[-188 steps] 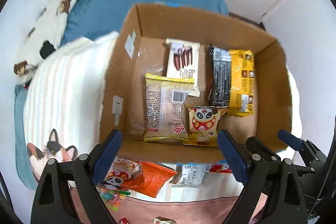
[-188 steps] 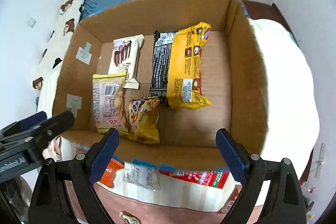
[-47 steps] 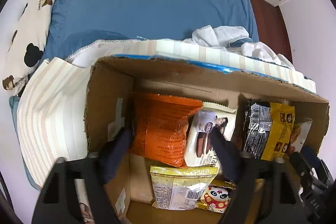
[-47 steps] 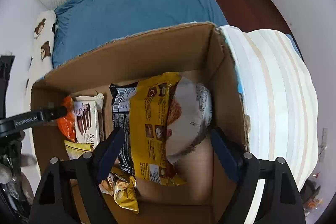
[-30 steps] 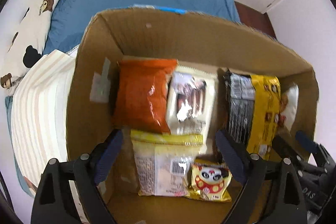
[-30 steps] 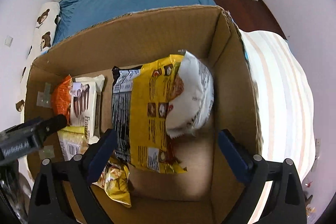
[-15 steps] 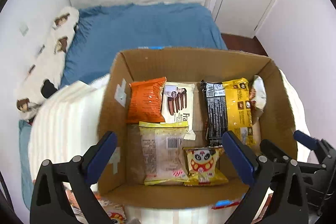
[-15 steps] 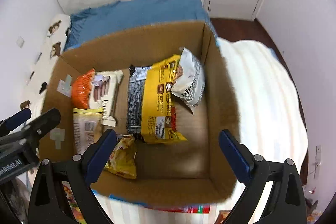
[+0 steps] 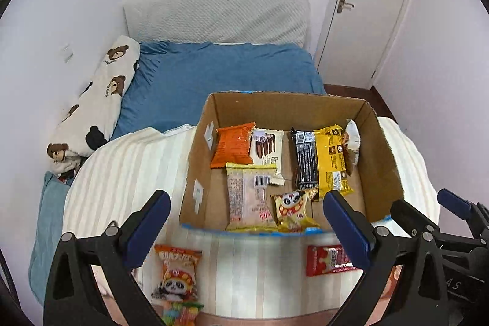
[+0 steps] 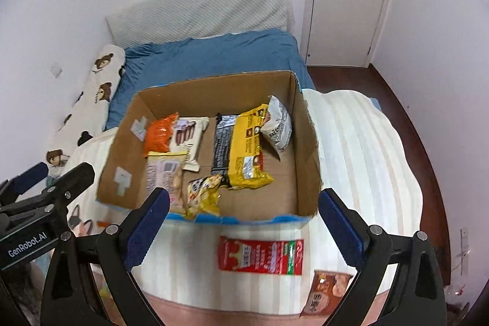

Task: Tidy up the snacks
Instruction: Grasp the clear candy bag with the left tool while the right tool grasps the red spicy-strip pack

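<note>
A cardboard box [image 9: 382, 155] [image 10: 305, 142] stands on a striped blanket. It holds several snacks: an orange bag [image 9: 233, 145], a wafer pack [image 9: 267, 150], a yellow-black pack [image 9: 321, 161], a white bag [image 10: 276, 127], a pale cracker pack [image 9: 249, 197] and a panda pack [image 9: 293, 211]. A red pack [image 10: 261, 255] [image 9: 328, 260], a panda bag [image 9: 178, 271] and a brown pack [image 10: 328, 292] lie on the blanket in front of the box. My left gripper [image 9: 246, 225] is open and empty above the front of the box. My right gripper [image 10: 243, 222] is open and empty beside it.
The striped blanket [image 9: 128, 173] covers a bed with a blue sheet [image 9: 220, 72], a bear-print bolster [image 9: 97, 100] and a white headboard cushion [image 9: 214, 17]. A white door [image 9: 366, 5] and wood floor [image 10: 406, 100] are at the right.
Both grippers have pulled up and back from the box. The orange bag and the white bag now lie inside it. The loose packs in front of the box have come into view.
</note>
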A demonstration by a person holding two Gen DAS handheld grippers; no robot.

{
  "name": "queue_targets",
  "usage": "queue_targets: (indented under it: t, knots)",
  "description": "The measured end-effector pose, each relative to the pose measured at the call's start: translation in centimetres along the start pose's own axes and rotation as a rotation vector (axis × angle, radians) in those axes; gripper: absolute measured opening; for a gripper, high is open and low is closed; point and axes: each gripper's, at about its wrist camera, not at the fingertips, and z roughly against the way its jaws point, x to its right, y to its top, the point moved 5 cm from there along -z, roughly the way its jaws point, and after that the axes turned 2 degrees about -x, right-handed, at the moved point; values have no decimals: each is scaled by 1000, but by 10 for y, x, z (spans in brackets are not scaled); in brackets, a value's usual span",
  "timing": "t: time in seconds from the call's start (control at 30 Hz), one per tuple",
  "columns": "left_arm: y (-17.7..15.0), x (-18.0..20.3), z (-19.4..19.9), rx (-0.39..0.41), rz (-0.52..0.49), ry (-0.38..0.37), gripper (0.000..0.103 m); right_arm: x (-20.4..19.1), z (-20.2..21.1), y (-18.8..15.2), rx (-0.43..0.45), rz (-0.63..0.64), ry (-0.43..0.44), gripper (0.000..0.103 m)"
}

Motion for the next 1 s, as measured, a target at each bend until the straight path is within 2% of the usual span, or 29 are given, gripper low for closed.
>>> queue_targets:
  t: [0.17, 0.27, 0.37, 0.47, 0.5, 0.53, 0.6, 0.7, 0.83, 0.9, 1.0]
  knots:
    - [-20, -6, 15, -4, 32, -6, 103, -3, 16, -22, -15, -18, 52, 100]
    - [-34, -9, 13, -30, 45, 8, 103, 4, 10, -40, -65, -60, 113, 100]
    - [-54, -14, -4, -62, 71, 40, 103, 24, -17, -62, -146, -140, 143, 100]
    - [-78, -15, -36, -133, 89, 66, 103, 47, -55, -81, -213, -221, 152, 99]
    - [-88, -14, -49, -169, 95, 71, 103, 56, -70, -87, -235, -240, 145, 94]
    - [-97, -14, -60, -198, 103, 74, 103, 62, -82, -92, -255, -254, 142, 81]
    - [-117, -13, -84, -266, 107, 86, 103, 75, -111, -103, -305, -286, 142, 71]
    - [-140, -12, -106, -329, 109, 96, 103, 90, -145, -114, -342, -306, 111, 71]
    - [-164, -13, -122, -385, 114, 106, 103, 85, -164, -127, -347, -239, 100, 71]
    - [-172, -15, -123, -394, 118, 107, 103, 65, -162, -135, -377, -171, 149, 71]
    - [-182, -18, -121, -406, 119, 107, 103, 32, -152, -150, -479, -105, 293, 71]
